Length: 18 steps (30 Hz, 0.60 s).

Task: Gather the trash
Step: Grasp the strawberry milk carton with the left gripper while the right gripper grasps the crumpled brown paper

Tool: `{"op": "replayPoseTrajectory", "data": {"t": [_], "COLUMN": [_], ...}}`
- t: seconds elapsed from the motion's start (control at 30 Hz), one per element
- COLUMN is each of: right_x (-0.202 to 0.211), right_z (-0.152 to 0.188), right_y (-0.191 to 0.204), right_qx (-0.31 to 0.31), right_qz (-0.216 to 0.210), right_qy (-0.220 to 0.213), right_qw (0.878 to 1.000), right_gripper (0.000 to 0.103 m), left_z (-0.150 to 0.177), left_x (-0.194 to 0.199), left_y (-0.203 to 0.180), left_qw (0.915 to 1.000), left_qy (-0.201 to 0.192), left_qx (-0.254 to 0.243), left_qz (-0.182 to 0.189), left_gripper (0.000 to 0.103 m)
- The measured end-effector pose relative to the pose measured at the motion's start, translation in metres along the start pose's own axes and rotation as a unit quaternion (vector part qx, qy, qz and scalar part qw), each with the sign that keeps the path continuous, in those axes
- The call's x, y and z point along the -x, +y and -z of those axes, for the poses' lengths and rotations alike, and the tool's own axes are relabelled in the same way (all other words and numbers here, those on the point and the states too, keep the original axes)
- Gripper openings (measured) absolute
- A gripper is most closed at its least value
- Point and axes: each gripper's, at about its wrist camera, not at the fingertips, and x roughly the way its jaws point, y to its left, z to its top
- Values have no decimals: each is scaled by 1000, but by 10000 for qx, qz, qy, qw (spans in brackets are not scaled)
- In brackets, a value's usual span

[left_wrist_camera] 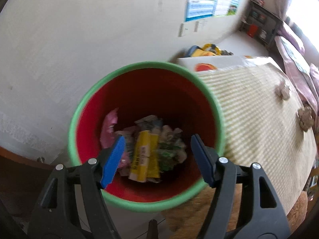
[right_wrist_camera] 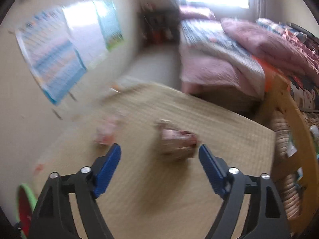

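Observation:
A red bin with a green rim (left_wrist_camera: 148, 64) fills the left wrist view. Inside lie crumpled wrappers: a yellow one (left_wrist_camera: 142, 155), a green-printed one (left_wrist_camera: 171, 149) and a pink one (left_wrist_camera: 109, 127). My left gripper (left_wrist_camera: 157, 157) hangs open over the bin's mouth, nothing between its blue pads. In the blurred right wrist view my right gripper (right_wrist_camera: 159, 165) stands open above a woven mat (right_wrist_camera: 151, 195). A pinkish crumpled wrapper (right_wrist_camera: 177, 139) lies on the mat just beyond the fingertips. Another pale piece of trash (right_wrist_camera: 106, 133) lies further left.
Two crumpled brown paper balls (left_wrist_camera: 283, 92) (left_wrist_camera: 305, 117) lie on the striped mat (left_wrist_camera: 255, 119) right of the bin. A white box (left_wrist_camera: 215, 62) stands behind the bin by the wall. A bed with pink bedding (right_wrist_camera: 215, 59) lies beyond the mat. The bin's rim (right_wrist_camera: 28, 197) shows at lower left.

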Motion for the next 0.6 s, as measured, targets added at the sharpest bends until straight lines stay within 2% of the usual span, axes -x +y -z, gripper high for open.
{"op": "replayPoseTrajectory", "data": {"t": [0.07,0.17,0.2,0.27,0.3,0.37,0.47,0.6], "right_x": [-15,-48,-56,-62,-59,-41,-2,39], "right_z": [-6,-8,-8,-8,-7,-4,21,69], "right_y": [-7,-14,-15,-13,-17,-24,-33,-38], "right_qx": [78,145,147,137,73,-137,-379,-333], "right_qz": [42,-190,-325,-494,-592,-968,-1331,-1463], "right_qy": [122,570,640,741,624,501,150,-63], "right_qw": [9999,9981,9973,9959,9963,9939,9903,9887], "right_gripper": [80,82,78,58,52,49,48,49], "left_z": [-2,-7,-8,-14,-18,-26,-42,-62], "left_x": [2,8,9,9,10,11,7,-22], "left_y": [-19,-62,-72,-100,-115,-143,-188,-257], "left_qw": [9998,9979,9972,9949,9937,9906,9844,9745], "left_qy": [-2,-2,-2,-17,-58,-146,-277,-307], "left_qx": [-186,-502,-567,-774,-881,-1064,-1339,-1860], "left_qz": [102,416,492,639,694,843,1110,1215], "left_gripper": [66,71,71,72,72,72,72,72]}}
